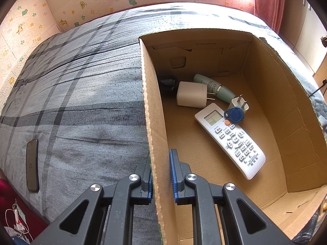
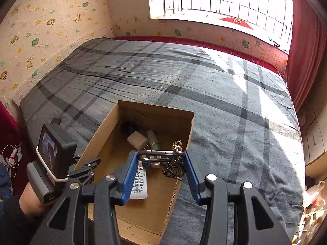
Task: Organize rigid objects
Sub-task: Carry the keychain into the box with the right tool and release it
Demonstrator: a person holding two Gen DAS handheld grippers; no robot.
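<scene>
An open cardboard box (image 1: 152, 122) (image 2: 102, 134) stands on the bed. Inside lie a white remote (image 1: 231, 140), a white charger (image 1: 192, 95), a green tube (image 1: 214, 87), a small white plug (image 1: 240, 104), a blue key fob (image 1: 235, 114) and a dark object (image 1: 167, 82). My left gripper (image 1: 160, 173) straddles the box's left wall, its pads close on either side of it. My right gripper (image 2: 159, 163) is shut on a carabiner key bunch (image 2: 161, 155) and holds it above the box.
A dark phone (image 1: 32, 164) lies on the grey plaid bedspread (image 1: 81, 94) left of the box. Patterned walls, a window and a red curtain (image 2: 306, 51) surround the bed. White cables (image 1: 16, 220) lie on the floor at lower left.
</scene>
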